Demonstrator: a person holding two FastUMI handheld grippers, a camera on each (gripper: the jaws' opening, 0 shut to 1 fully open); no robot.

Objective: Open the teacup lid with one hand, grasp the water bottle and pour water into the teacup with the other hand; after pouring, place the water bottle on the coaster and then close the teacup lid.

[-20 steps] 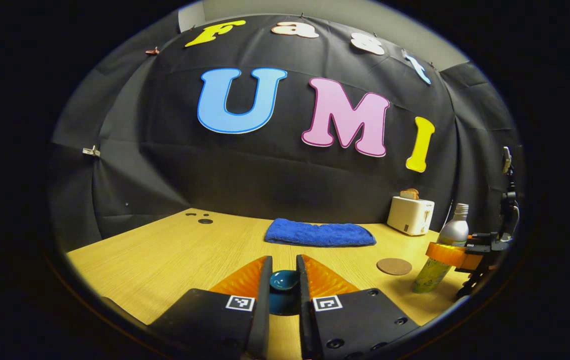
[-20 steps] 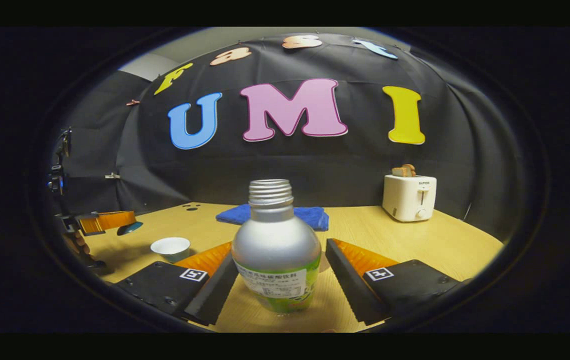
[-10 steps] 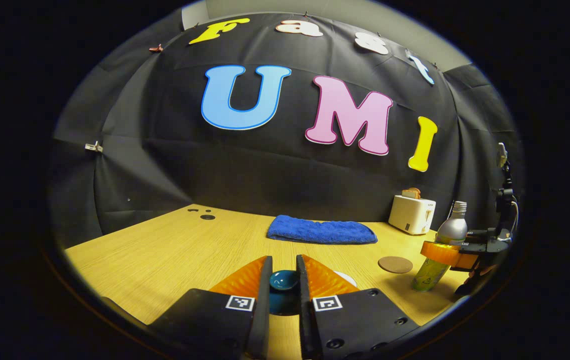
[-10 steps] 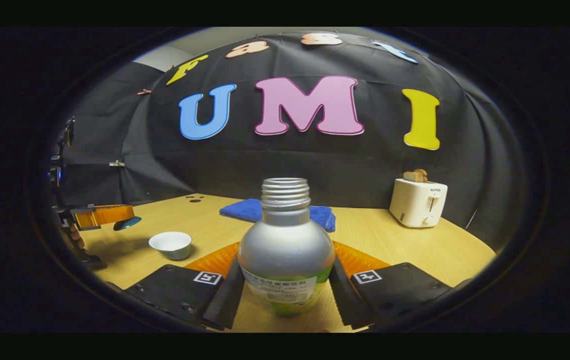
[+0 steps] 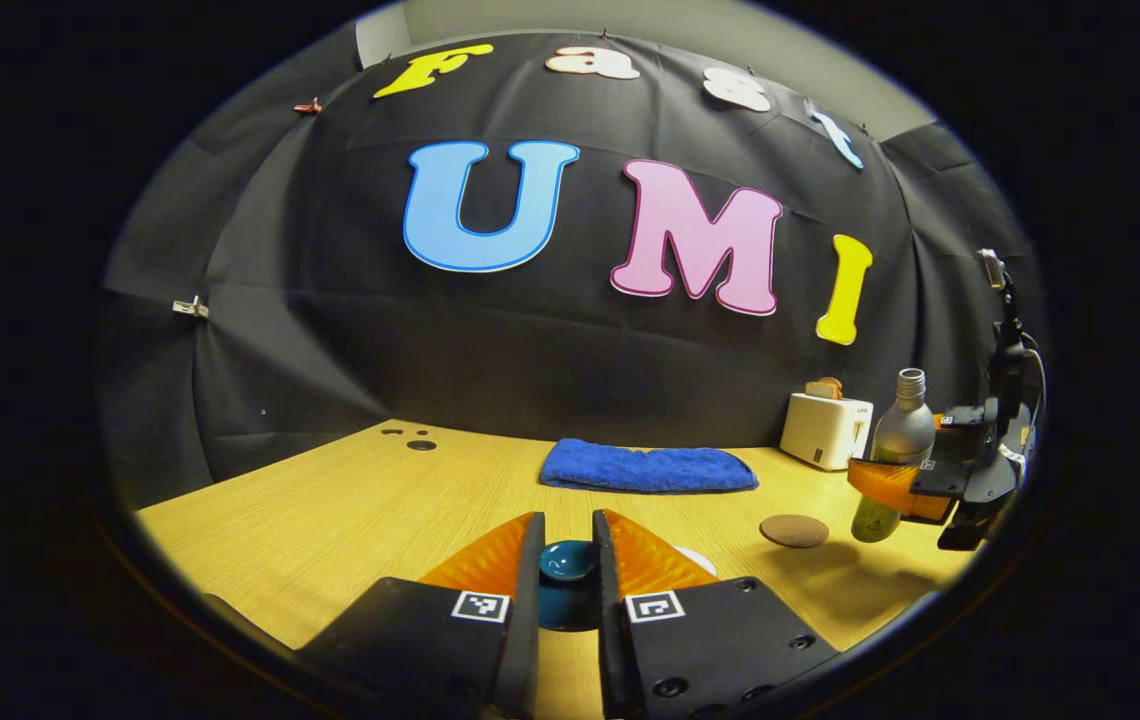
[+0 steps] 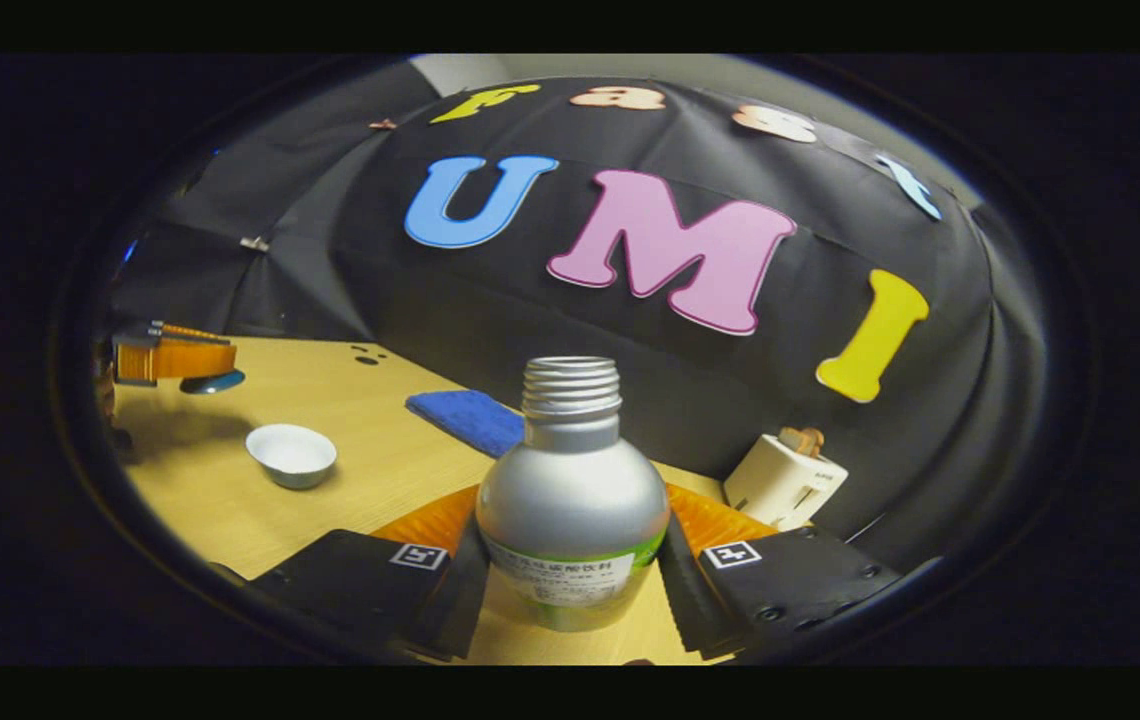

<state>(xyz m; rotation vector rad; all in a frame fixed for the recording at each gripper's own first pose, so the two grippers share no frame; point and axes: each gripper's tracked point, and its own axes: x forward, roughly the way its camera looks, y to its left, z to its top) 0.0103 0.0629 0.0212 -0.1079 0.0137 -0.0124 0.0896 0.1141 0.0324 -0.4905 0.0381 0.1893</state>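
My left gripper (image 5: 566,540) is shut on the knob of the teal teacup lid (image 5: 567,562) and holds it above the table. The rim of the white teacup (image 5: 698,556) peeks out behind its right finger. In the right gripper view the open teacup (image 6: 292,455) stands at the left, with the left gripper (image 6: 175,358) and the lid (image 6: 213,381) raised beyond it. My right gripper (image 6: 570,515) is shut on the uncapped silver and green water bottle (image 6: 570,490). Seen from the left gripper view, the bottle (image 5: 893,450) hangs off the table, right of the brown coaster (image 5: 794,530).
A folded blue towel (image 5: 648,468) lies at the back of the wooden table (image 5: 330,510), against the booth's wall. A white toaster (image 5: 823,430) with toast in it stands at the back right. Small dark holes (image 5: 420,444) mark the back left of the tabletop.
The right gripper went from open to shut on the bottle, then lifted it off the table and tilted. The left gripper kept the lid almost still.
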